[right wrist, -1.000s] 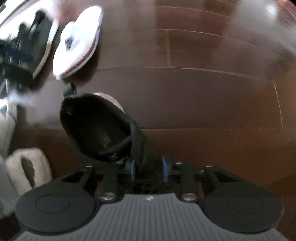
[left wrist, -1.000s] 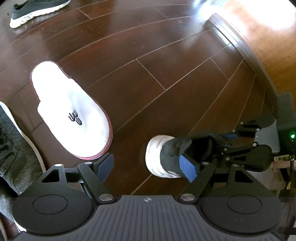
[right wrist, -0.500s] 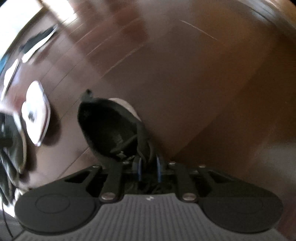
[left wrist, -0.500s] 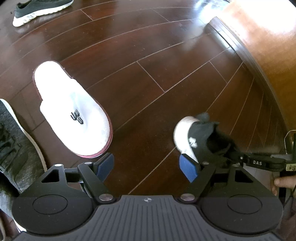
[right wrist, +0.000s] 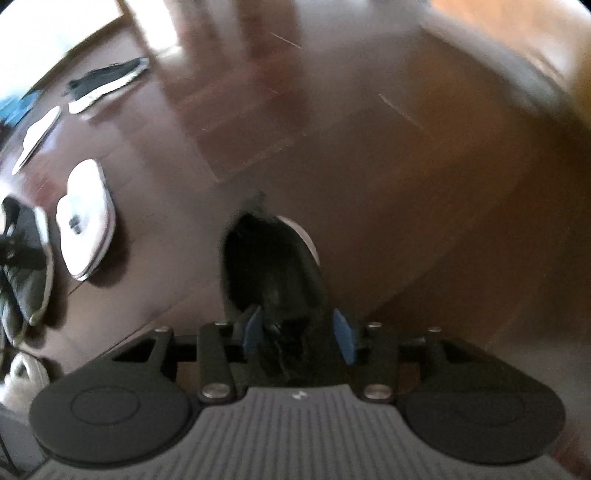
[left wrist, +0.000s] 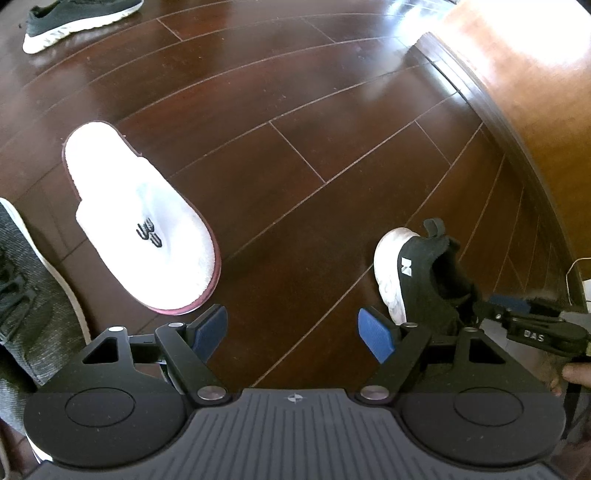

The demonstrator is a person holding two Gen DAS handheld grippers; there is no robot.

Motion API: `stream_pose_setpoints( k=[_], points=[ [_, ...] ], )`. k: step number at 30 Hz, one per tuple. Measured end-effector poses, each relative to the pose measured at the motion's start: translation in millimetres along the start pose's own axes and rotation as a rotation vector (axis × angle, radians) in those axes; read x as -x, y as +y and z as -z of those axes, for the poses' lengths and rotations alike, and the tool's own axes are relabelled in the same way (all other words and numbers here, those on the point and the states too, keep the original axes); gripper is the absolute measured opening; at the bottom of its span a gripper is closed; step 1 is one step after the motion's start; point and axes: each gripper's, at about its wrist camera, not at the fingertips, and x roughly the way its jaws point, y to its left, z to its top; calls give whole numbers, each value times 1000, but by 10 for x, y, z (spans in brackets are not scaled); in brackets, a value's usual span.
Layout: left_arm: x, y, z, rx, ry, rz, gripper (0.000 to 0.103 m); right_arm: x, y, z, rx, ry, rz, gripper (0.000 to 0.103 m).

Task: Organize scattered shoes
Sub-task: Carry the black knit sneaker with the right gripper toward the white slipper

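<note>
**Black sneaker at the wall, grip in doubt**

We find the right gripper [right wrist: 297,334] at the throat of the black sneaker [left wrist: 424,275], its blue pads [right wrist: 341,334] flanking the collar with a visible gap on each side. The right wrist view is blurred, so we cannot tell whether the pads bear on the shoe or have let go. The sneaker sits near the baseboard [left wrist: 476,92], heel away from the gripper; whether its sole [left wrist: 388,269] rests flat on the floor [left wrist: 295,110] is unclear.

The left gripper [left wrist: 291,328] hangs spread wide and empty, just beside the toe of the white slipper [left wrist: 147,236]. A grey shoe [left wrist: 26,288] lies at the left edge; another dark sneaker [left wrist: 77,16] lies well apart at the top.

Risks, in our judgement:
- If the pads are slack while the sneaker is off the floor, it may drop and roll onto its side.
- A pad snagged in the collar on withdrawal would drag the shoe out of line.
- The left gripper, if lowered carelessly, could nudge the slipper.
</note>
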Motion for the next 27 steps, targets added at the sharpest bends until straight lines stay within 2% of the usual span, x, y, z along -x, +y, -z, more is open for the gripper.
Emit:
stream_pose_setpoints(
  k=[2,5,13,18,23,27],
  points=[
    [-9,10,-3,3,1,-1,83,-17,152,-32,115,11,-16,57],
    [-28,24,-11,8,4,-4,83,-146,355,-43,258,52,-32,58],
    [-68,70,-17,15,10,-11,83,-517,560,70,462,126,-2,58],
    [-135,95,10,18,27,-20,83,-713,598,138,531,174,16,58],
    [-168,113,24,19,36,-22,83,-818,578,118,502,200,13,59],
    [-173,127,26,23,38,-20,84,-883,618,156,543,231,22,60]
  ],
)
